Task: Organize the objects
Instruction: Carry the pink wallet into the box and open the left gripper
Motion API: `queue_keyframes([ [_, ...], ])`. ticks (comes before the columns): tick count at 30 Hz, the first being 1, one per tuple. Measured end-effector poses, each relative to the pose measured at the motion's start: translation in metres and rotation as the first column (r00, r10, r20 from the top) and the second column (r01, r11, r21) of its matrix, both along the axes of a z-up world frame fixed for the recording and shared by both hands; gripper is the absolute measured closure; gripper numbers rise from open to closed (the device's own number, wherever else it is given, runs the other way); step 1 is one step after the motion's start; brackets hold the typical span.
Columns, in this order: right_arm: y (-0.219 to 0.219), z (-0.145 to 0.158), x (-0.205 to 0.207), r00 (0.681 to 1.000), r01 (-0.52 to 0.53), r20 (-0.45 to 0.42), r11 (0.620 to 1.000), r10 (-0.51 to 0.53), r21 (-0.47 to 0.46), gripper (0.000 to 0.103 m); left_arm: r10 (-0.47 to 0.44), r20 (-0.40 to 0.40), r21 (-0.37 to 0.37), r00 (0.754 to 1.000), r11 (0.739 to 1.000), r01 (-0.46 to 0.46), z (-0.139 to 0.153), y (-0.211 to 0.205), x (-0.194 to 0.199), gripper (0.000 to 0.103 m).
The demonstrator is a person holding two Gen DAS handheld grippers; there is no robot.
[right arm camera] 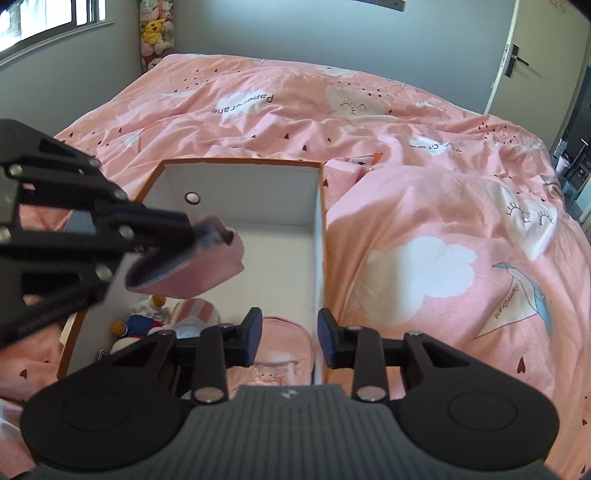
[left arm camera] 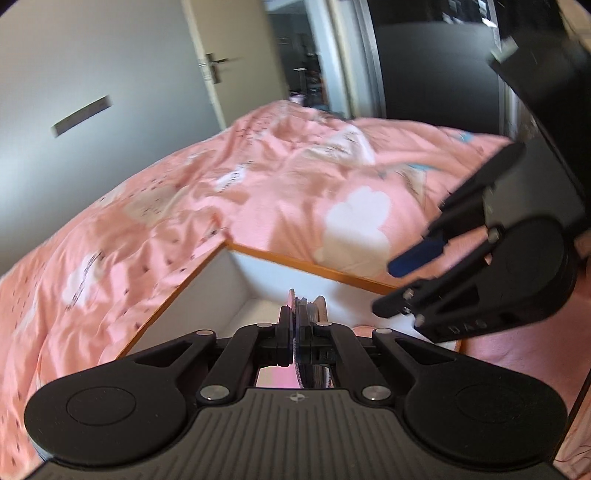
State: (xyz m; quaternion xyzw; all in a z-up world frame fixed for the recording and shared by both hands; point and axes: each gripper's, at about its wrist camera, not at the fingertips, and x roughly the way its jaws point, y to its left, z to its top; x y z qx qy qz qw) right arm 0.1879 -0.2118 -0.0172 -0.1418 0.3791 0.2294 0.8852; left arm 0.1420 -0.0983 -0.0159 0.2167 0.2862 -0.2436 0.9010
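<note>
A white cardboard box with an orange rim [right arm camera: 320, 206] [left arm camera: 207, 273] lies open on the bed. My left gripper [left arm camera: 301, 314] [right arm camera: 192, 236] is shut on a pink fabric pouch with a grey zip edge [right arm camera: 199, 269] and holds it over the left half of the box. In the left wrist view only the pouch's thin edge [left arm camera: 295, 306] shows between the pads. My right gripper [right arm camera: 290, 332] [left arm camera: 391, 288] stands open above the box's near end, nothing between its blue pads. Beneath it lies a pink bag [right arm camera: 277, 358].
The near end of the box holds a small plush toy [right arm camera: 144, 325] and a pink striped item [right arm camera: 199, 310]. A rumpled pink duvet [right arm camera: 424, 184] covers the bed around the box. Plush toys [right arm camera: 157, 33] are stacked in the far corner; a door [right arm camera: 517, 59] is at right.
</note>
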Motion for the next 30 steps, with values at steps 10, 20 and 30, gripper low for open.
queue_keyframes([
  [10, -0.022, -0.015, 0.015, 0.999, 0.048, -0.019, 0.999, -0.048, -0.007, 0.068, -0.168, -0.007, 0.115, 0.986, 0.979, 0.168, -0.043, -0.053, -0.008, 0.102],
  [20, -0.032, -0.02, 0.014, 0.997, 0.067, -0.041, 0.998, -0.067, -0.003, 0.068, -0.182, -0.182, -0.028, 0.966, 0.983, 0.18, -0.062, -0.053, -0.013, 0.091],
  [30, -0.018, -0.014, 0.009, 0.998, -0.044, -0.051, 0.999, 0.044, -0.005, 0.078, -0.046, -0.254, -0.109, 0.966, 0.994, 0.019, -0.033, 0.002, -0.012, 0.072],
])
